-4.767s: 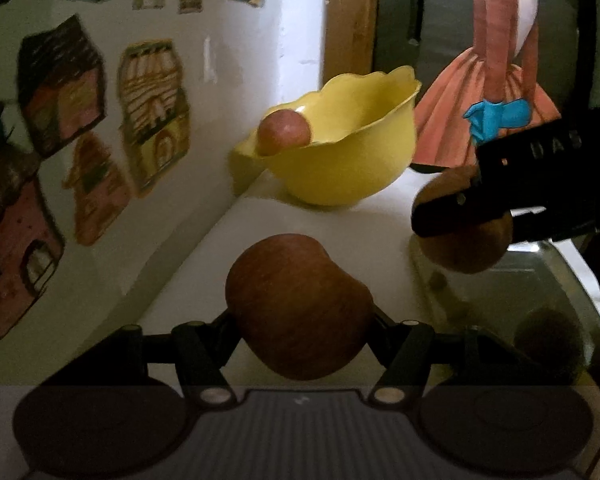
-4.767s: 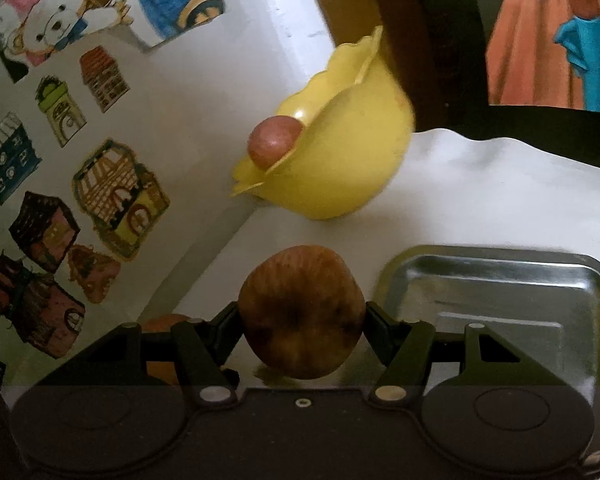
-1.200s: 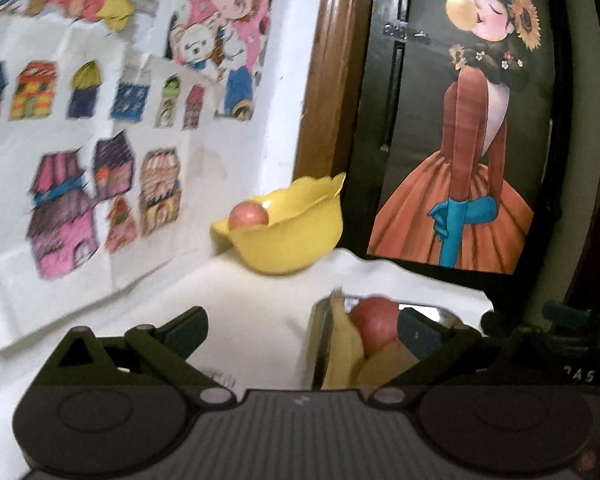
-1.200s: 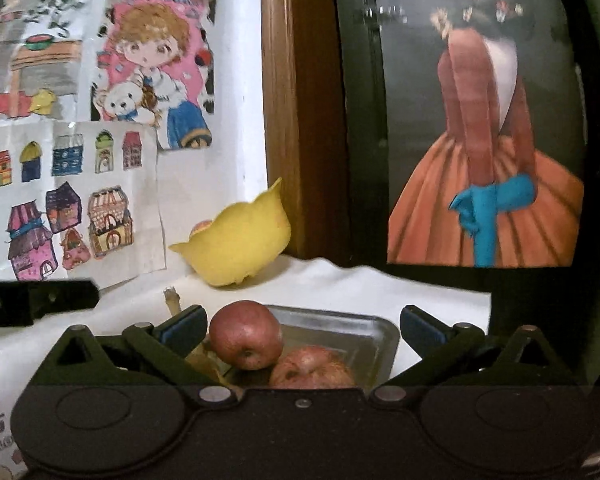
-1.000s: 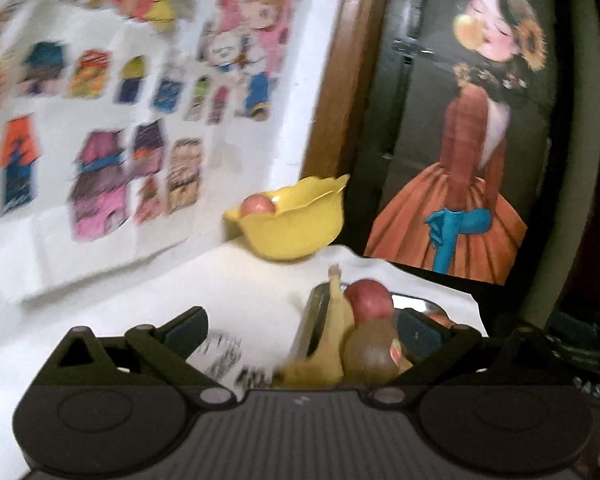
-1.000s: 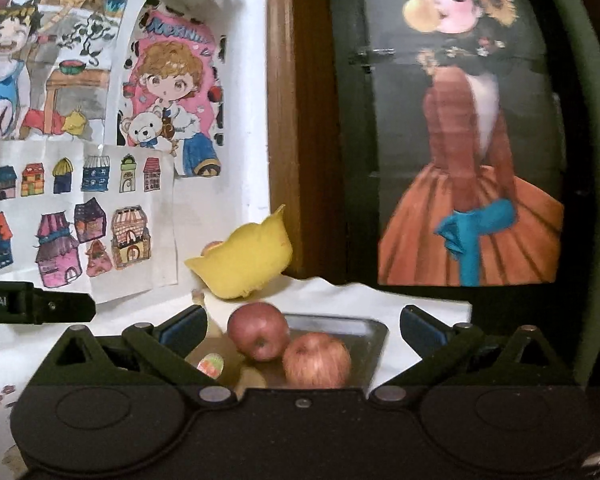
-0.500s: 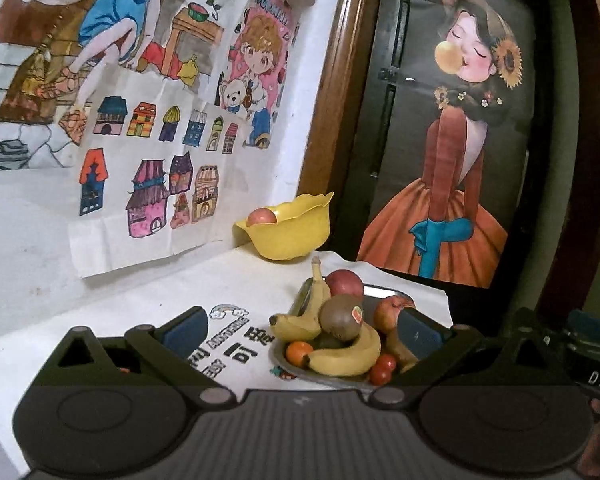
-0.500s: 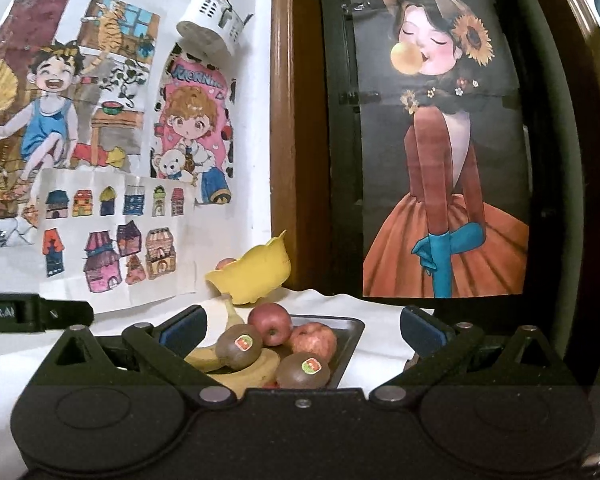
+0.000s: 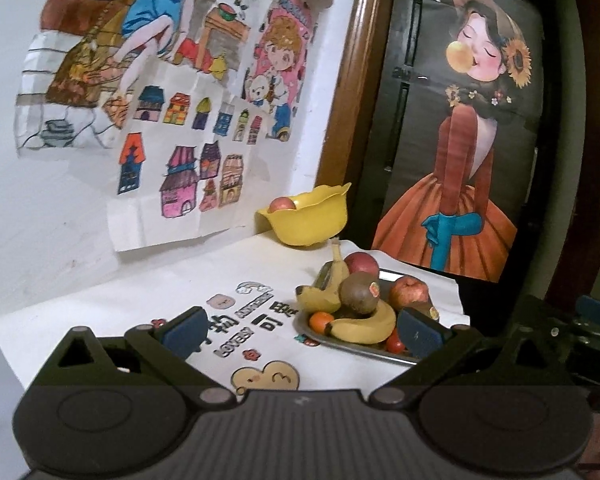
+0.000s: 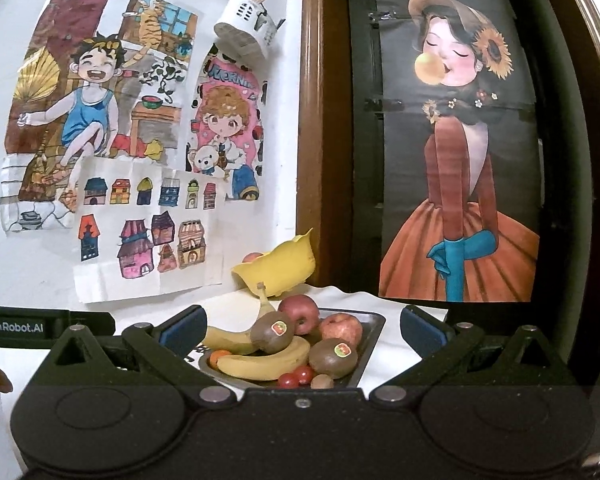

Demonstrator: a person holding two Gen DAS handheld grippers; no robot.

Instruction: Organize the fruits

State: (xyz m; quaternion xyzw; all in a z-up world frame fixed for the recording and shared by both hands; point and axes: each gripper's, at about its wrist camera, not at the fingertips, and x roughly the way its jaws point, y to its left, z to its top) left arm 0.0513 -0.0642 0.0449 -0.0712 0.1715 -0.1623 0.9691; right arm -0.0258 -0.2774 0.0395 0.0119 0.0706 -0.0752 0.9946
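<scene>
Open worktop to the left, crowded tray to the right

The white-clothed worktop (image 9: 148, 300) lies bare on the near left, giving clear passage along the wall. On the right the metal tray (image 10: 374, 326) is heaped with bananas (image 10: 260, 360), apples (image 10: 300, 312) and kiwis (image 10: 334, 356), leaving little free room inside. The yellow bowl (image 9: 308, 220) blocks the far corner, just beyond the tray.

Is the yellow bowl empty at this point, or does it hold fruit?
Not empty: the yellow bowl holds at least one reddish fruit, poking above its rim. The rest of its inside is hidden.
</scene>
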